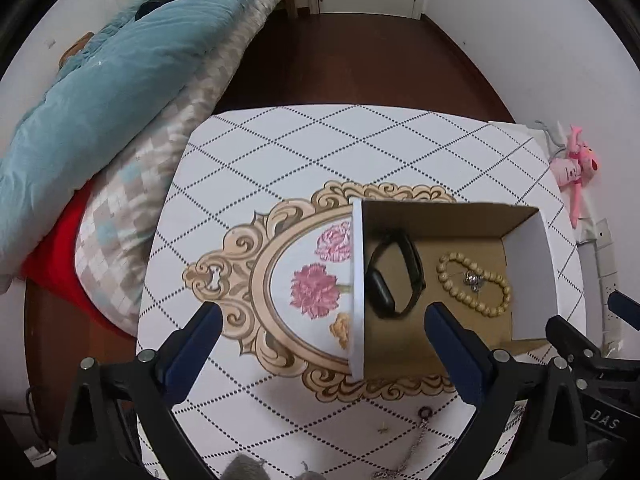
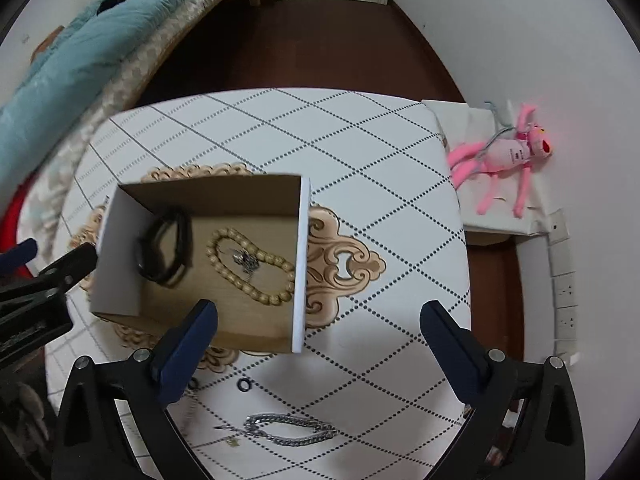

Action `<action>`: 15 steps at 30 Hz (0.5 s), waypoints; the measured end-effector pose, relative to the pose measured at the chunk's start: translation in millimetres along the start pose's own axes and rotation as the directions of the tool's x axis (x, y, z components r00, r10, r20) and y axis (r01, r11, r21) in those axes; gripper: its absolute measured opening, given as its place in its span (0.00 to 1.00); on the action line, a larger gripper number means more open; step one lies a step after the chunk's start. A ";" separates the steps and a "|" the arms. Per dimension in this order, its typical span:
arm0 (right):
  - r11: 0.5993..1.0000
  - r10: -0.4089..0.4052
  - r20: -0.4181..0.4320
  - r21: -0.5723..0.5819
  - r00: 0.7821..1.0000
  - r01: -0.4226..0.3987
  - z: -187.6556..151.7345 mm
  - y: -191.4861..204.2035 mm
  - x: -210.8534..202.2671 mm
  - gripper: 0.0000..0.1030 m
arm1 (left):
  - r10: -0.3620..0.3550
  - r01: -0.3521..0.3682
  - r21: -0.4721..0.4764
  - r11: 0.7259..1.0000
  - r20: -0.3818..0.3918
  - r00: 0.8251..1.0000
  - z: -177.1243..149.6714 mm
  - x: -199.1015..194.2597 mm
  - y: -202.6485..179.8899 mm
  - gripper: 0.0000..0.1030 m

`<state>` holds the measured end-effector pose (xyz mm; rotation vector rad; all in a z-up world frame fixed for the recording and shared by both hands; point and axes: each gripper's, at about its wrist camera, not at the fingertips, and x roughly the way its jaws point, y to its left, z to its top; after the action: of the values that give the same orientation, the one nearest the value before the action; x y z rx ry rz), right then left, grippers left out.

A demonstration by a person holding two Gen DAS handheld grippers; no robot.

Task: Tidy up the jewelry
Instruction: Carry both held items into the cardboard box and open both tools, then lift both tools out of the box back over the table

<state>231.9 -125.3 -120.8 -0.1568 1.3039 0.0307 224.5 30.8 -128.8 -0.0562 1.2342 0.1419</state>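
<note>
An open cardboard box (image 1: pixel 528 276) (image 2: pixel 116 264) stands on the patterned table. Inside lie a black wristband (image 1: pixel 394 274) (image 2: pixel 166 246), a wooden bead bracelet (image 1: pixel 474 284) (image 2: pixel 250 270) and a small silver piece (image 1: pixel 472 280) (image 2: pixel 244 260) within the bead loop. My left gripper (image 1: pixel 324 336) is open above the box's left wall, nothing between its fingers. My right gripper (image 2: pixel 320 328) is open over the box's right wall, holding nothing. On the table near me lie a silver chain bracelet (image 2: pixel 290 432), a small black ring (image 2: pixel 244 385) and a thin chain with a ring pendant (image 1: pixel 420 428).
The table (image 1: pixel 280 152) has a diamond-pattern cloth with a floral medallion. A bed with a teal duvet (image 1: pixel 100 92) lies to the left. A pink plush toy (image 2: pixel 508 156) rests on a white box by the right wall, beside a power strip (image 2: pixel 564 280).
</note>
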 end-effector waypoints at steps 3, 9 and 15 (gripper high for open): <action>1.000 -0.015 0.013 -0.007 1.000 0.015 -3.4 1.7 1.5 1.00 | -0.002 0.002 -0.004 1.000 0.006 1.000 -5.5 -2.8 -1.3 1.00; 1.000 -0.023 0.052 0.003 0.998 0.023 -8.4 3.0 -12.0 1.00 | -0.011 0.011 -0.009 1.000 0.034 0.999 -13.3 -18.8 -5.0 1.00; 0.999 -0.032 0.112 0.018 0.993 0.030 -15.7 1.1 -41.1 1.00 | -0.018 0.019 -0.012 1.000 0.081 0.997 -21.3 -47.4 -5.7 1.00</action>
<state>205.8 -123.6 -85.4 -0.1587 1.1890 0.0023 190.0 19.0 -91.2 -0.0723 1.1521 0.1348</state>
